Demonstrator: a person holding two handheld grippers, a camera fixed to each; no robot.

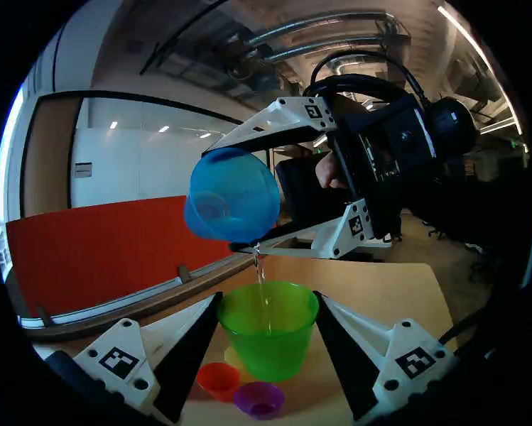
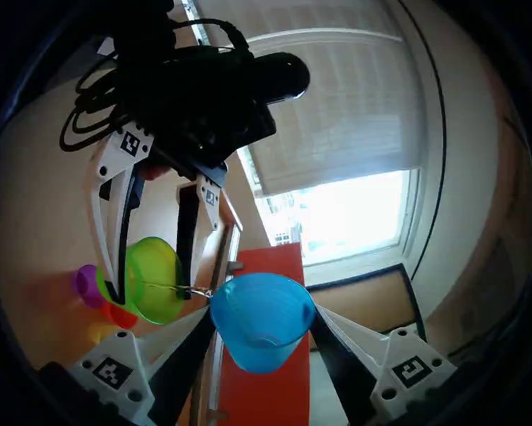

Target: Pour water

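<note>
Left gripper view: right gripper (image 1: 223, 199) tilted

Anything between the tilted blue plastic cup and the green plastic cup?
A thin stream of water running from blue plastic cup into green plastic cup; left gripper view.

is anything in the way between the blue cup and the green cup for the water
Nothing visible. The blue cup is tilted just above the green cup, and the thin water stream drops from its lip straight into the open mouth. The orange cup and purple cup sit lower, off that path.
</note>
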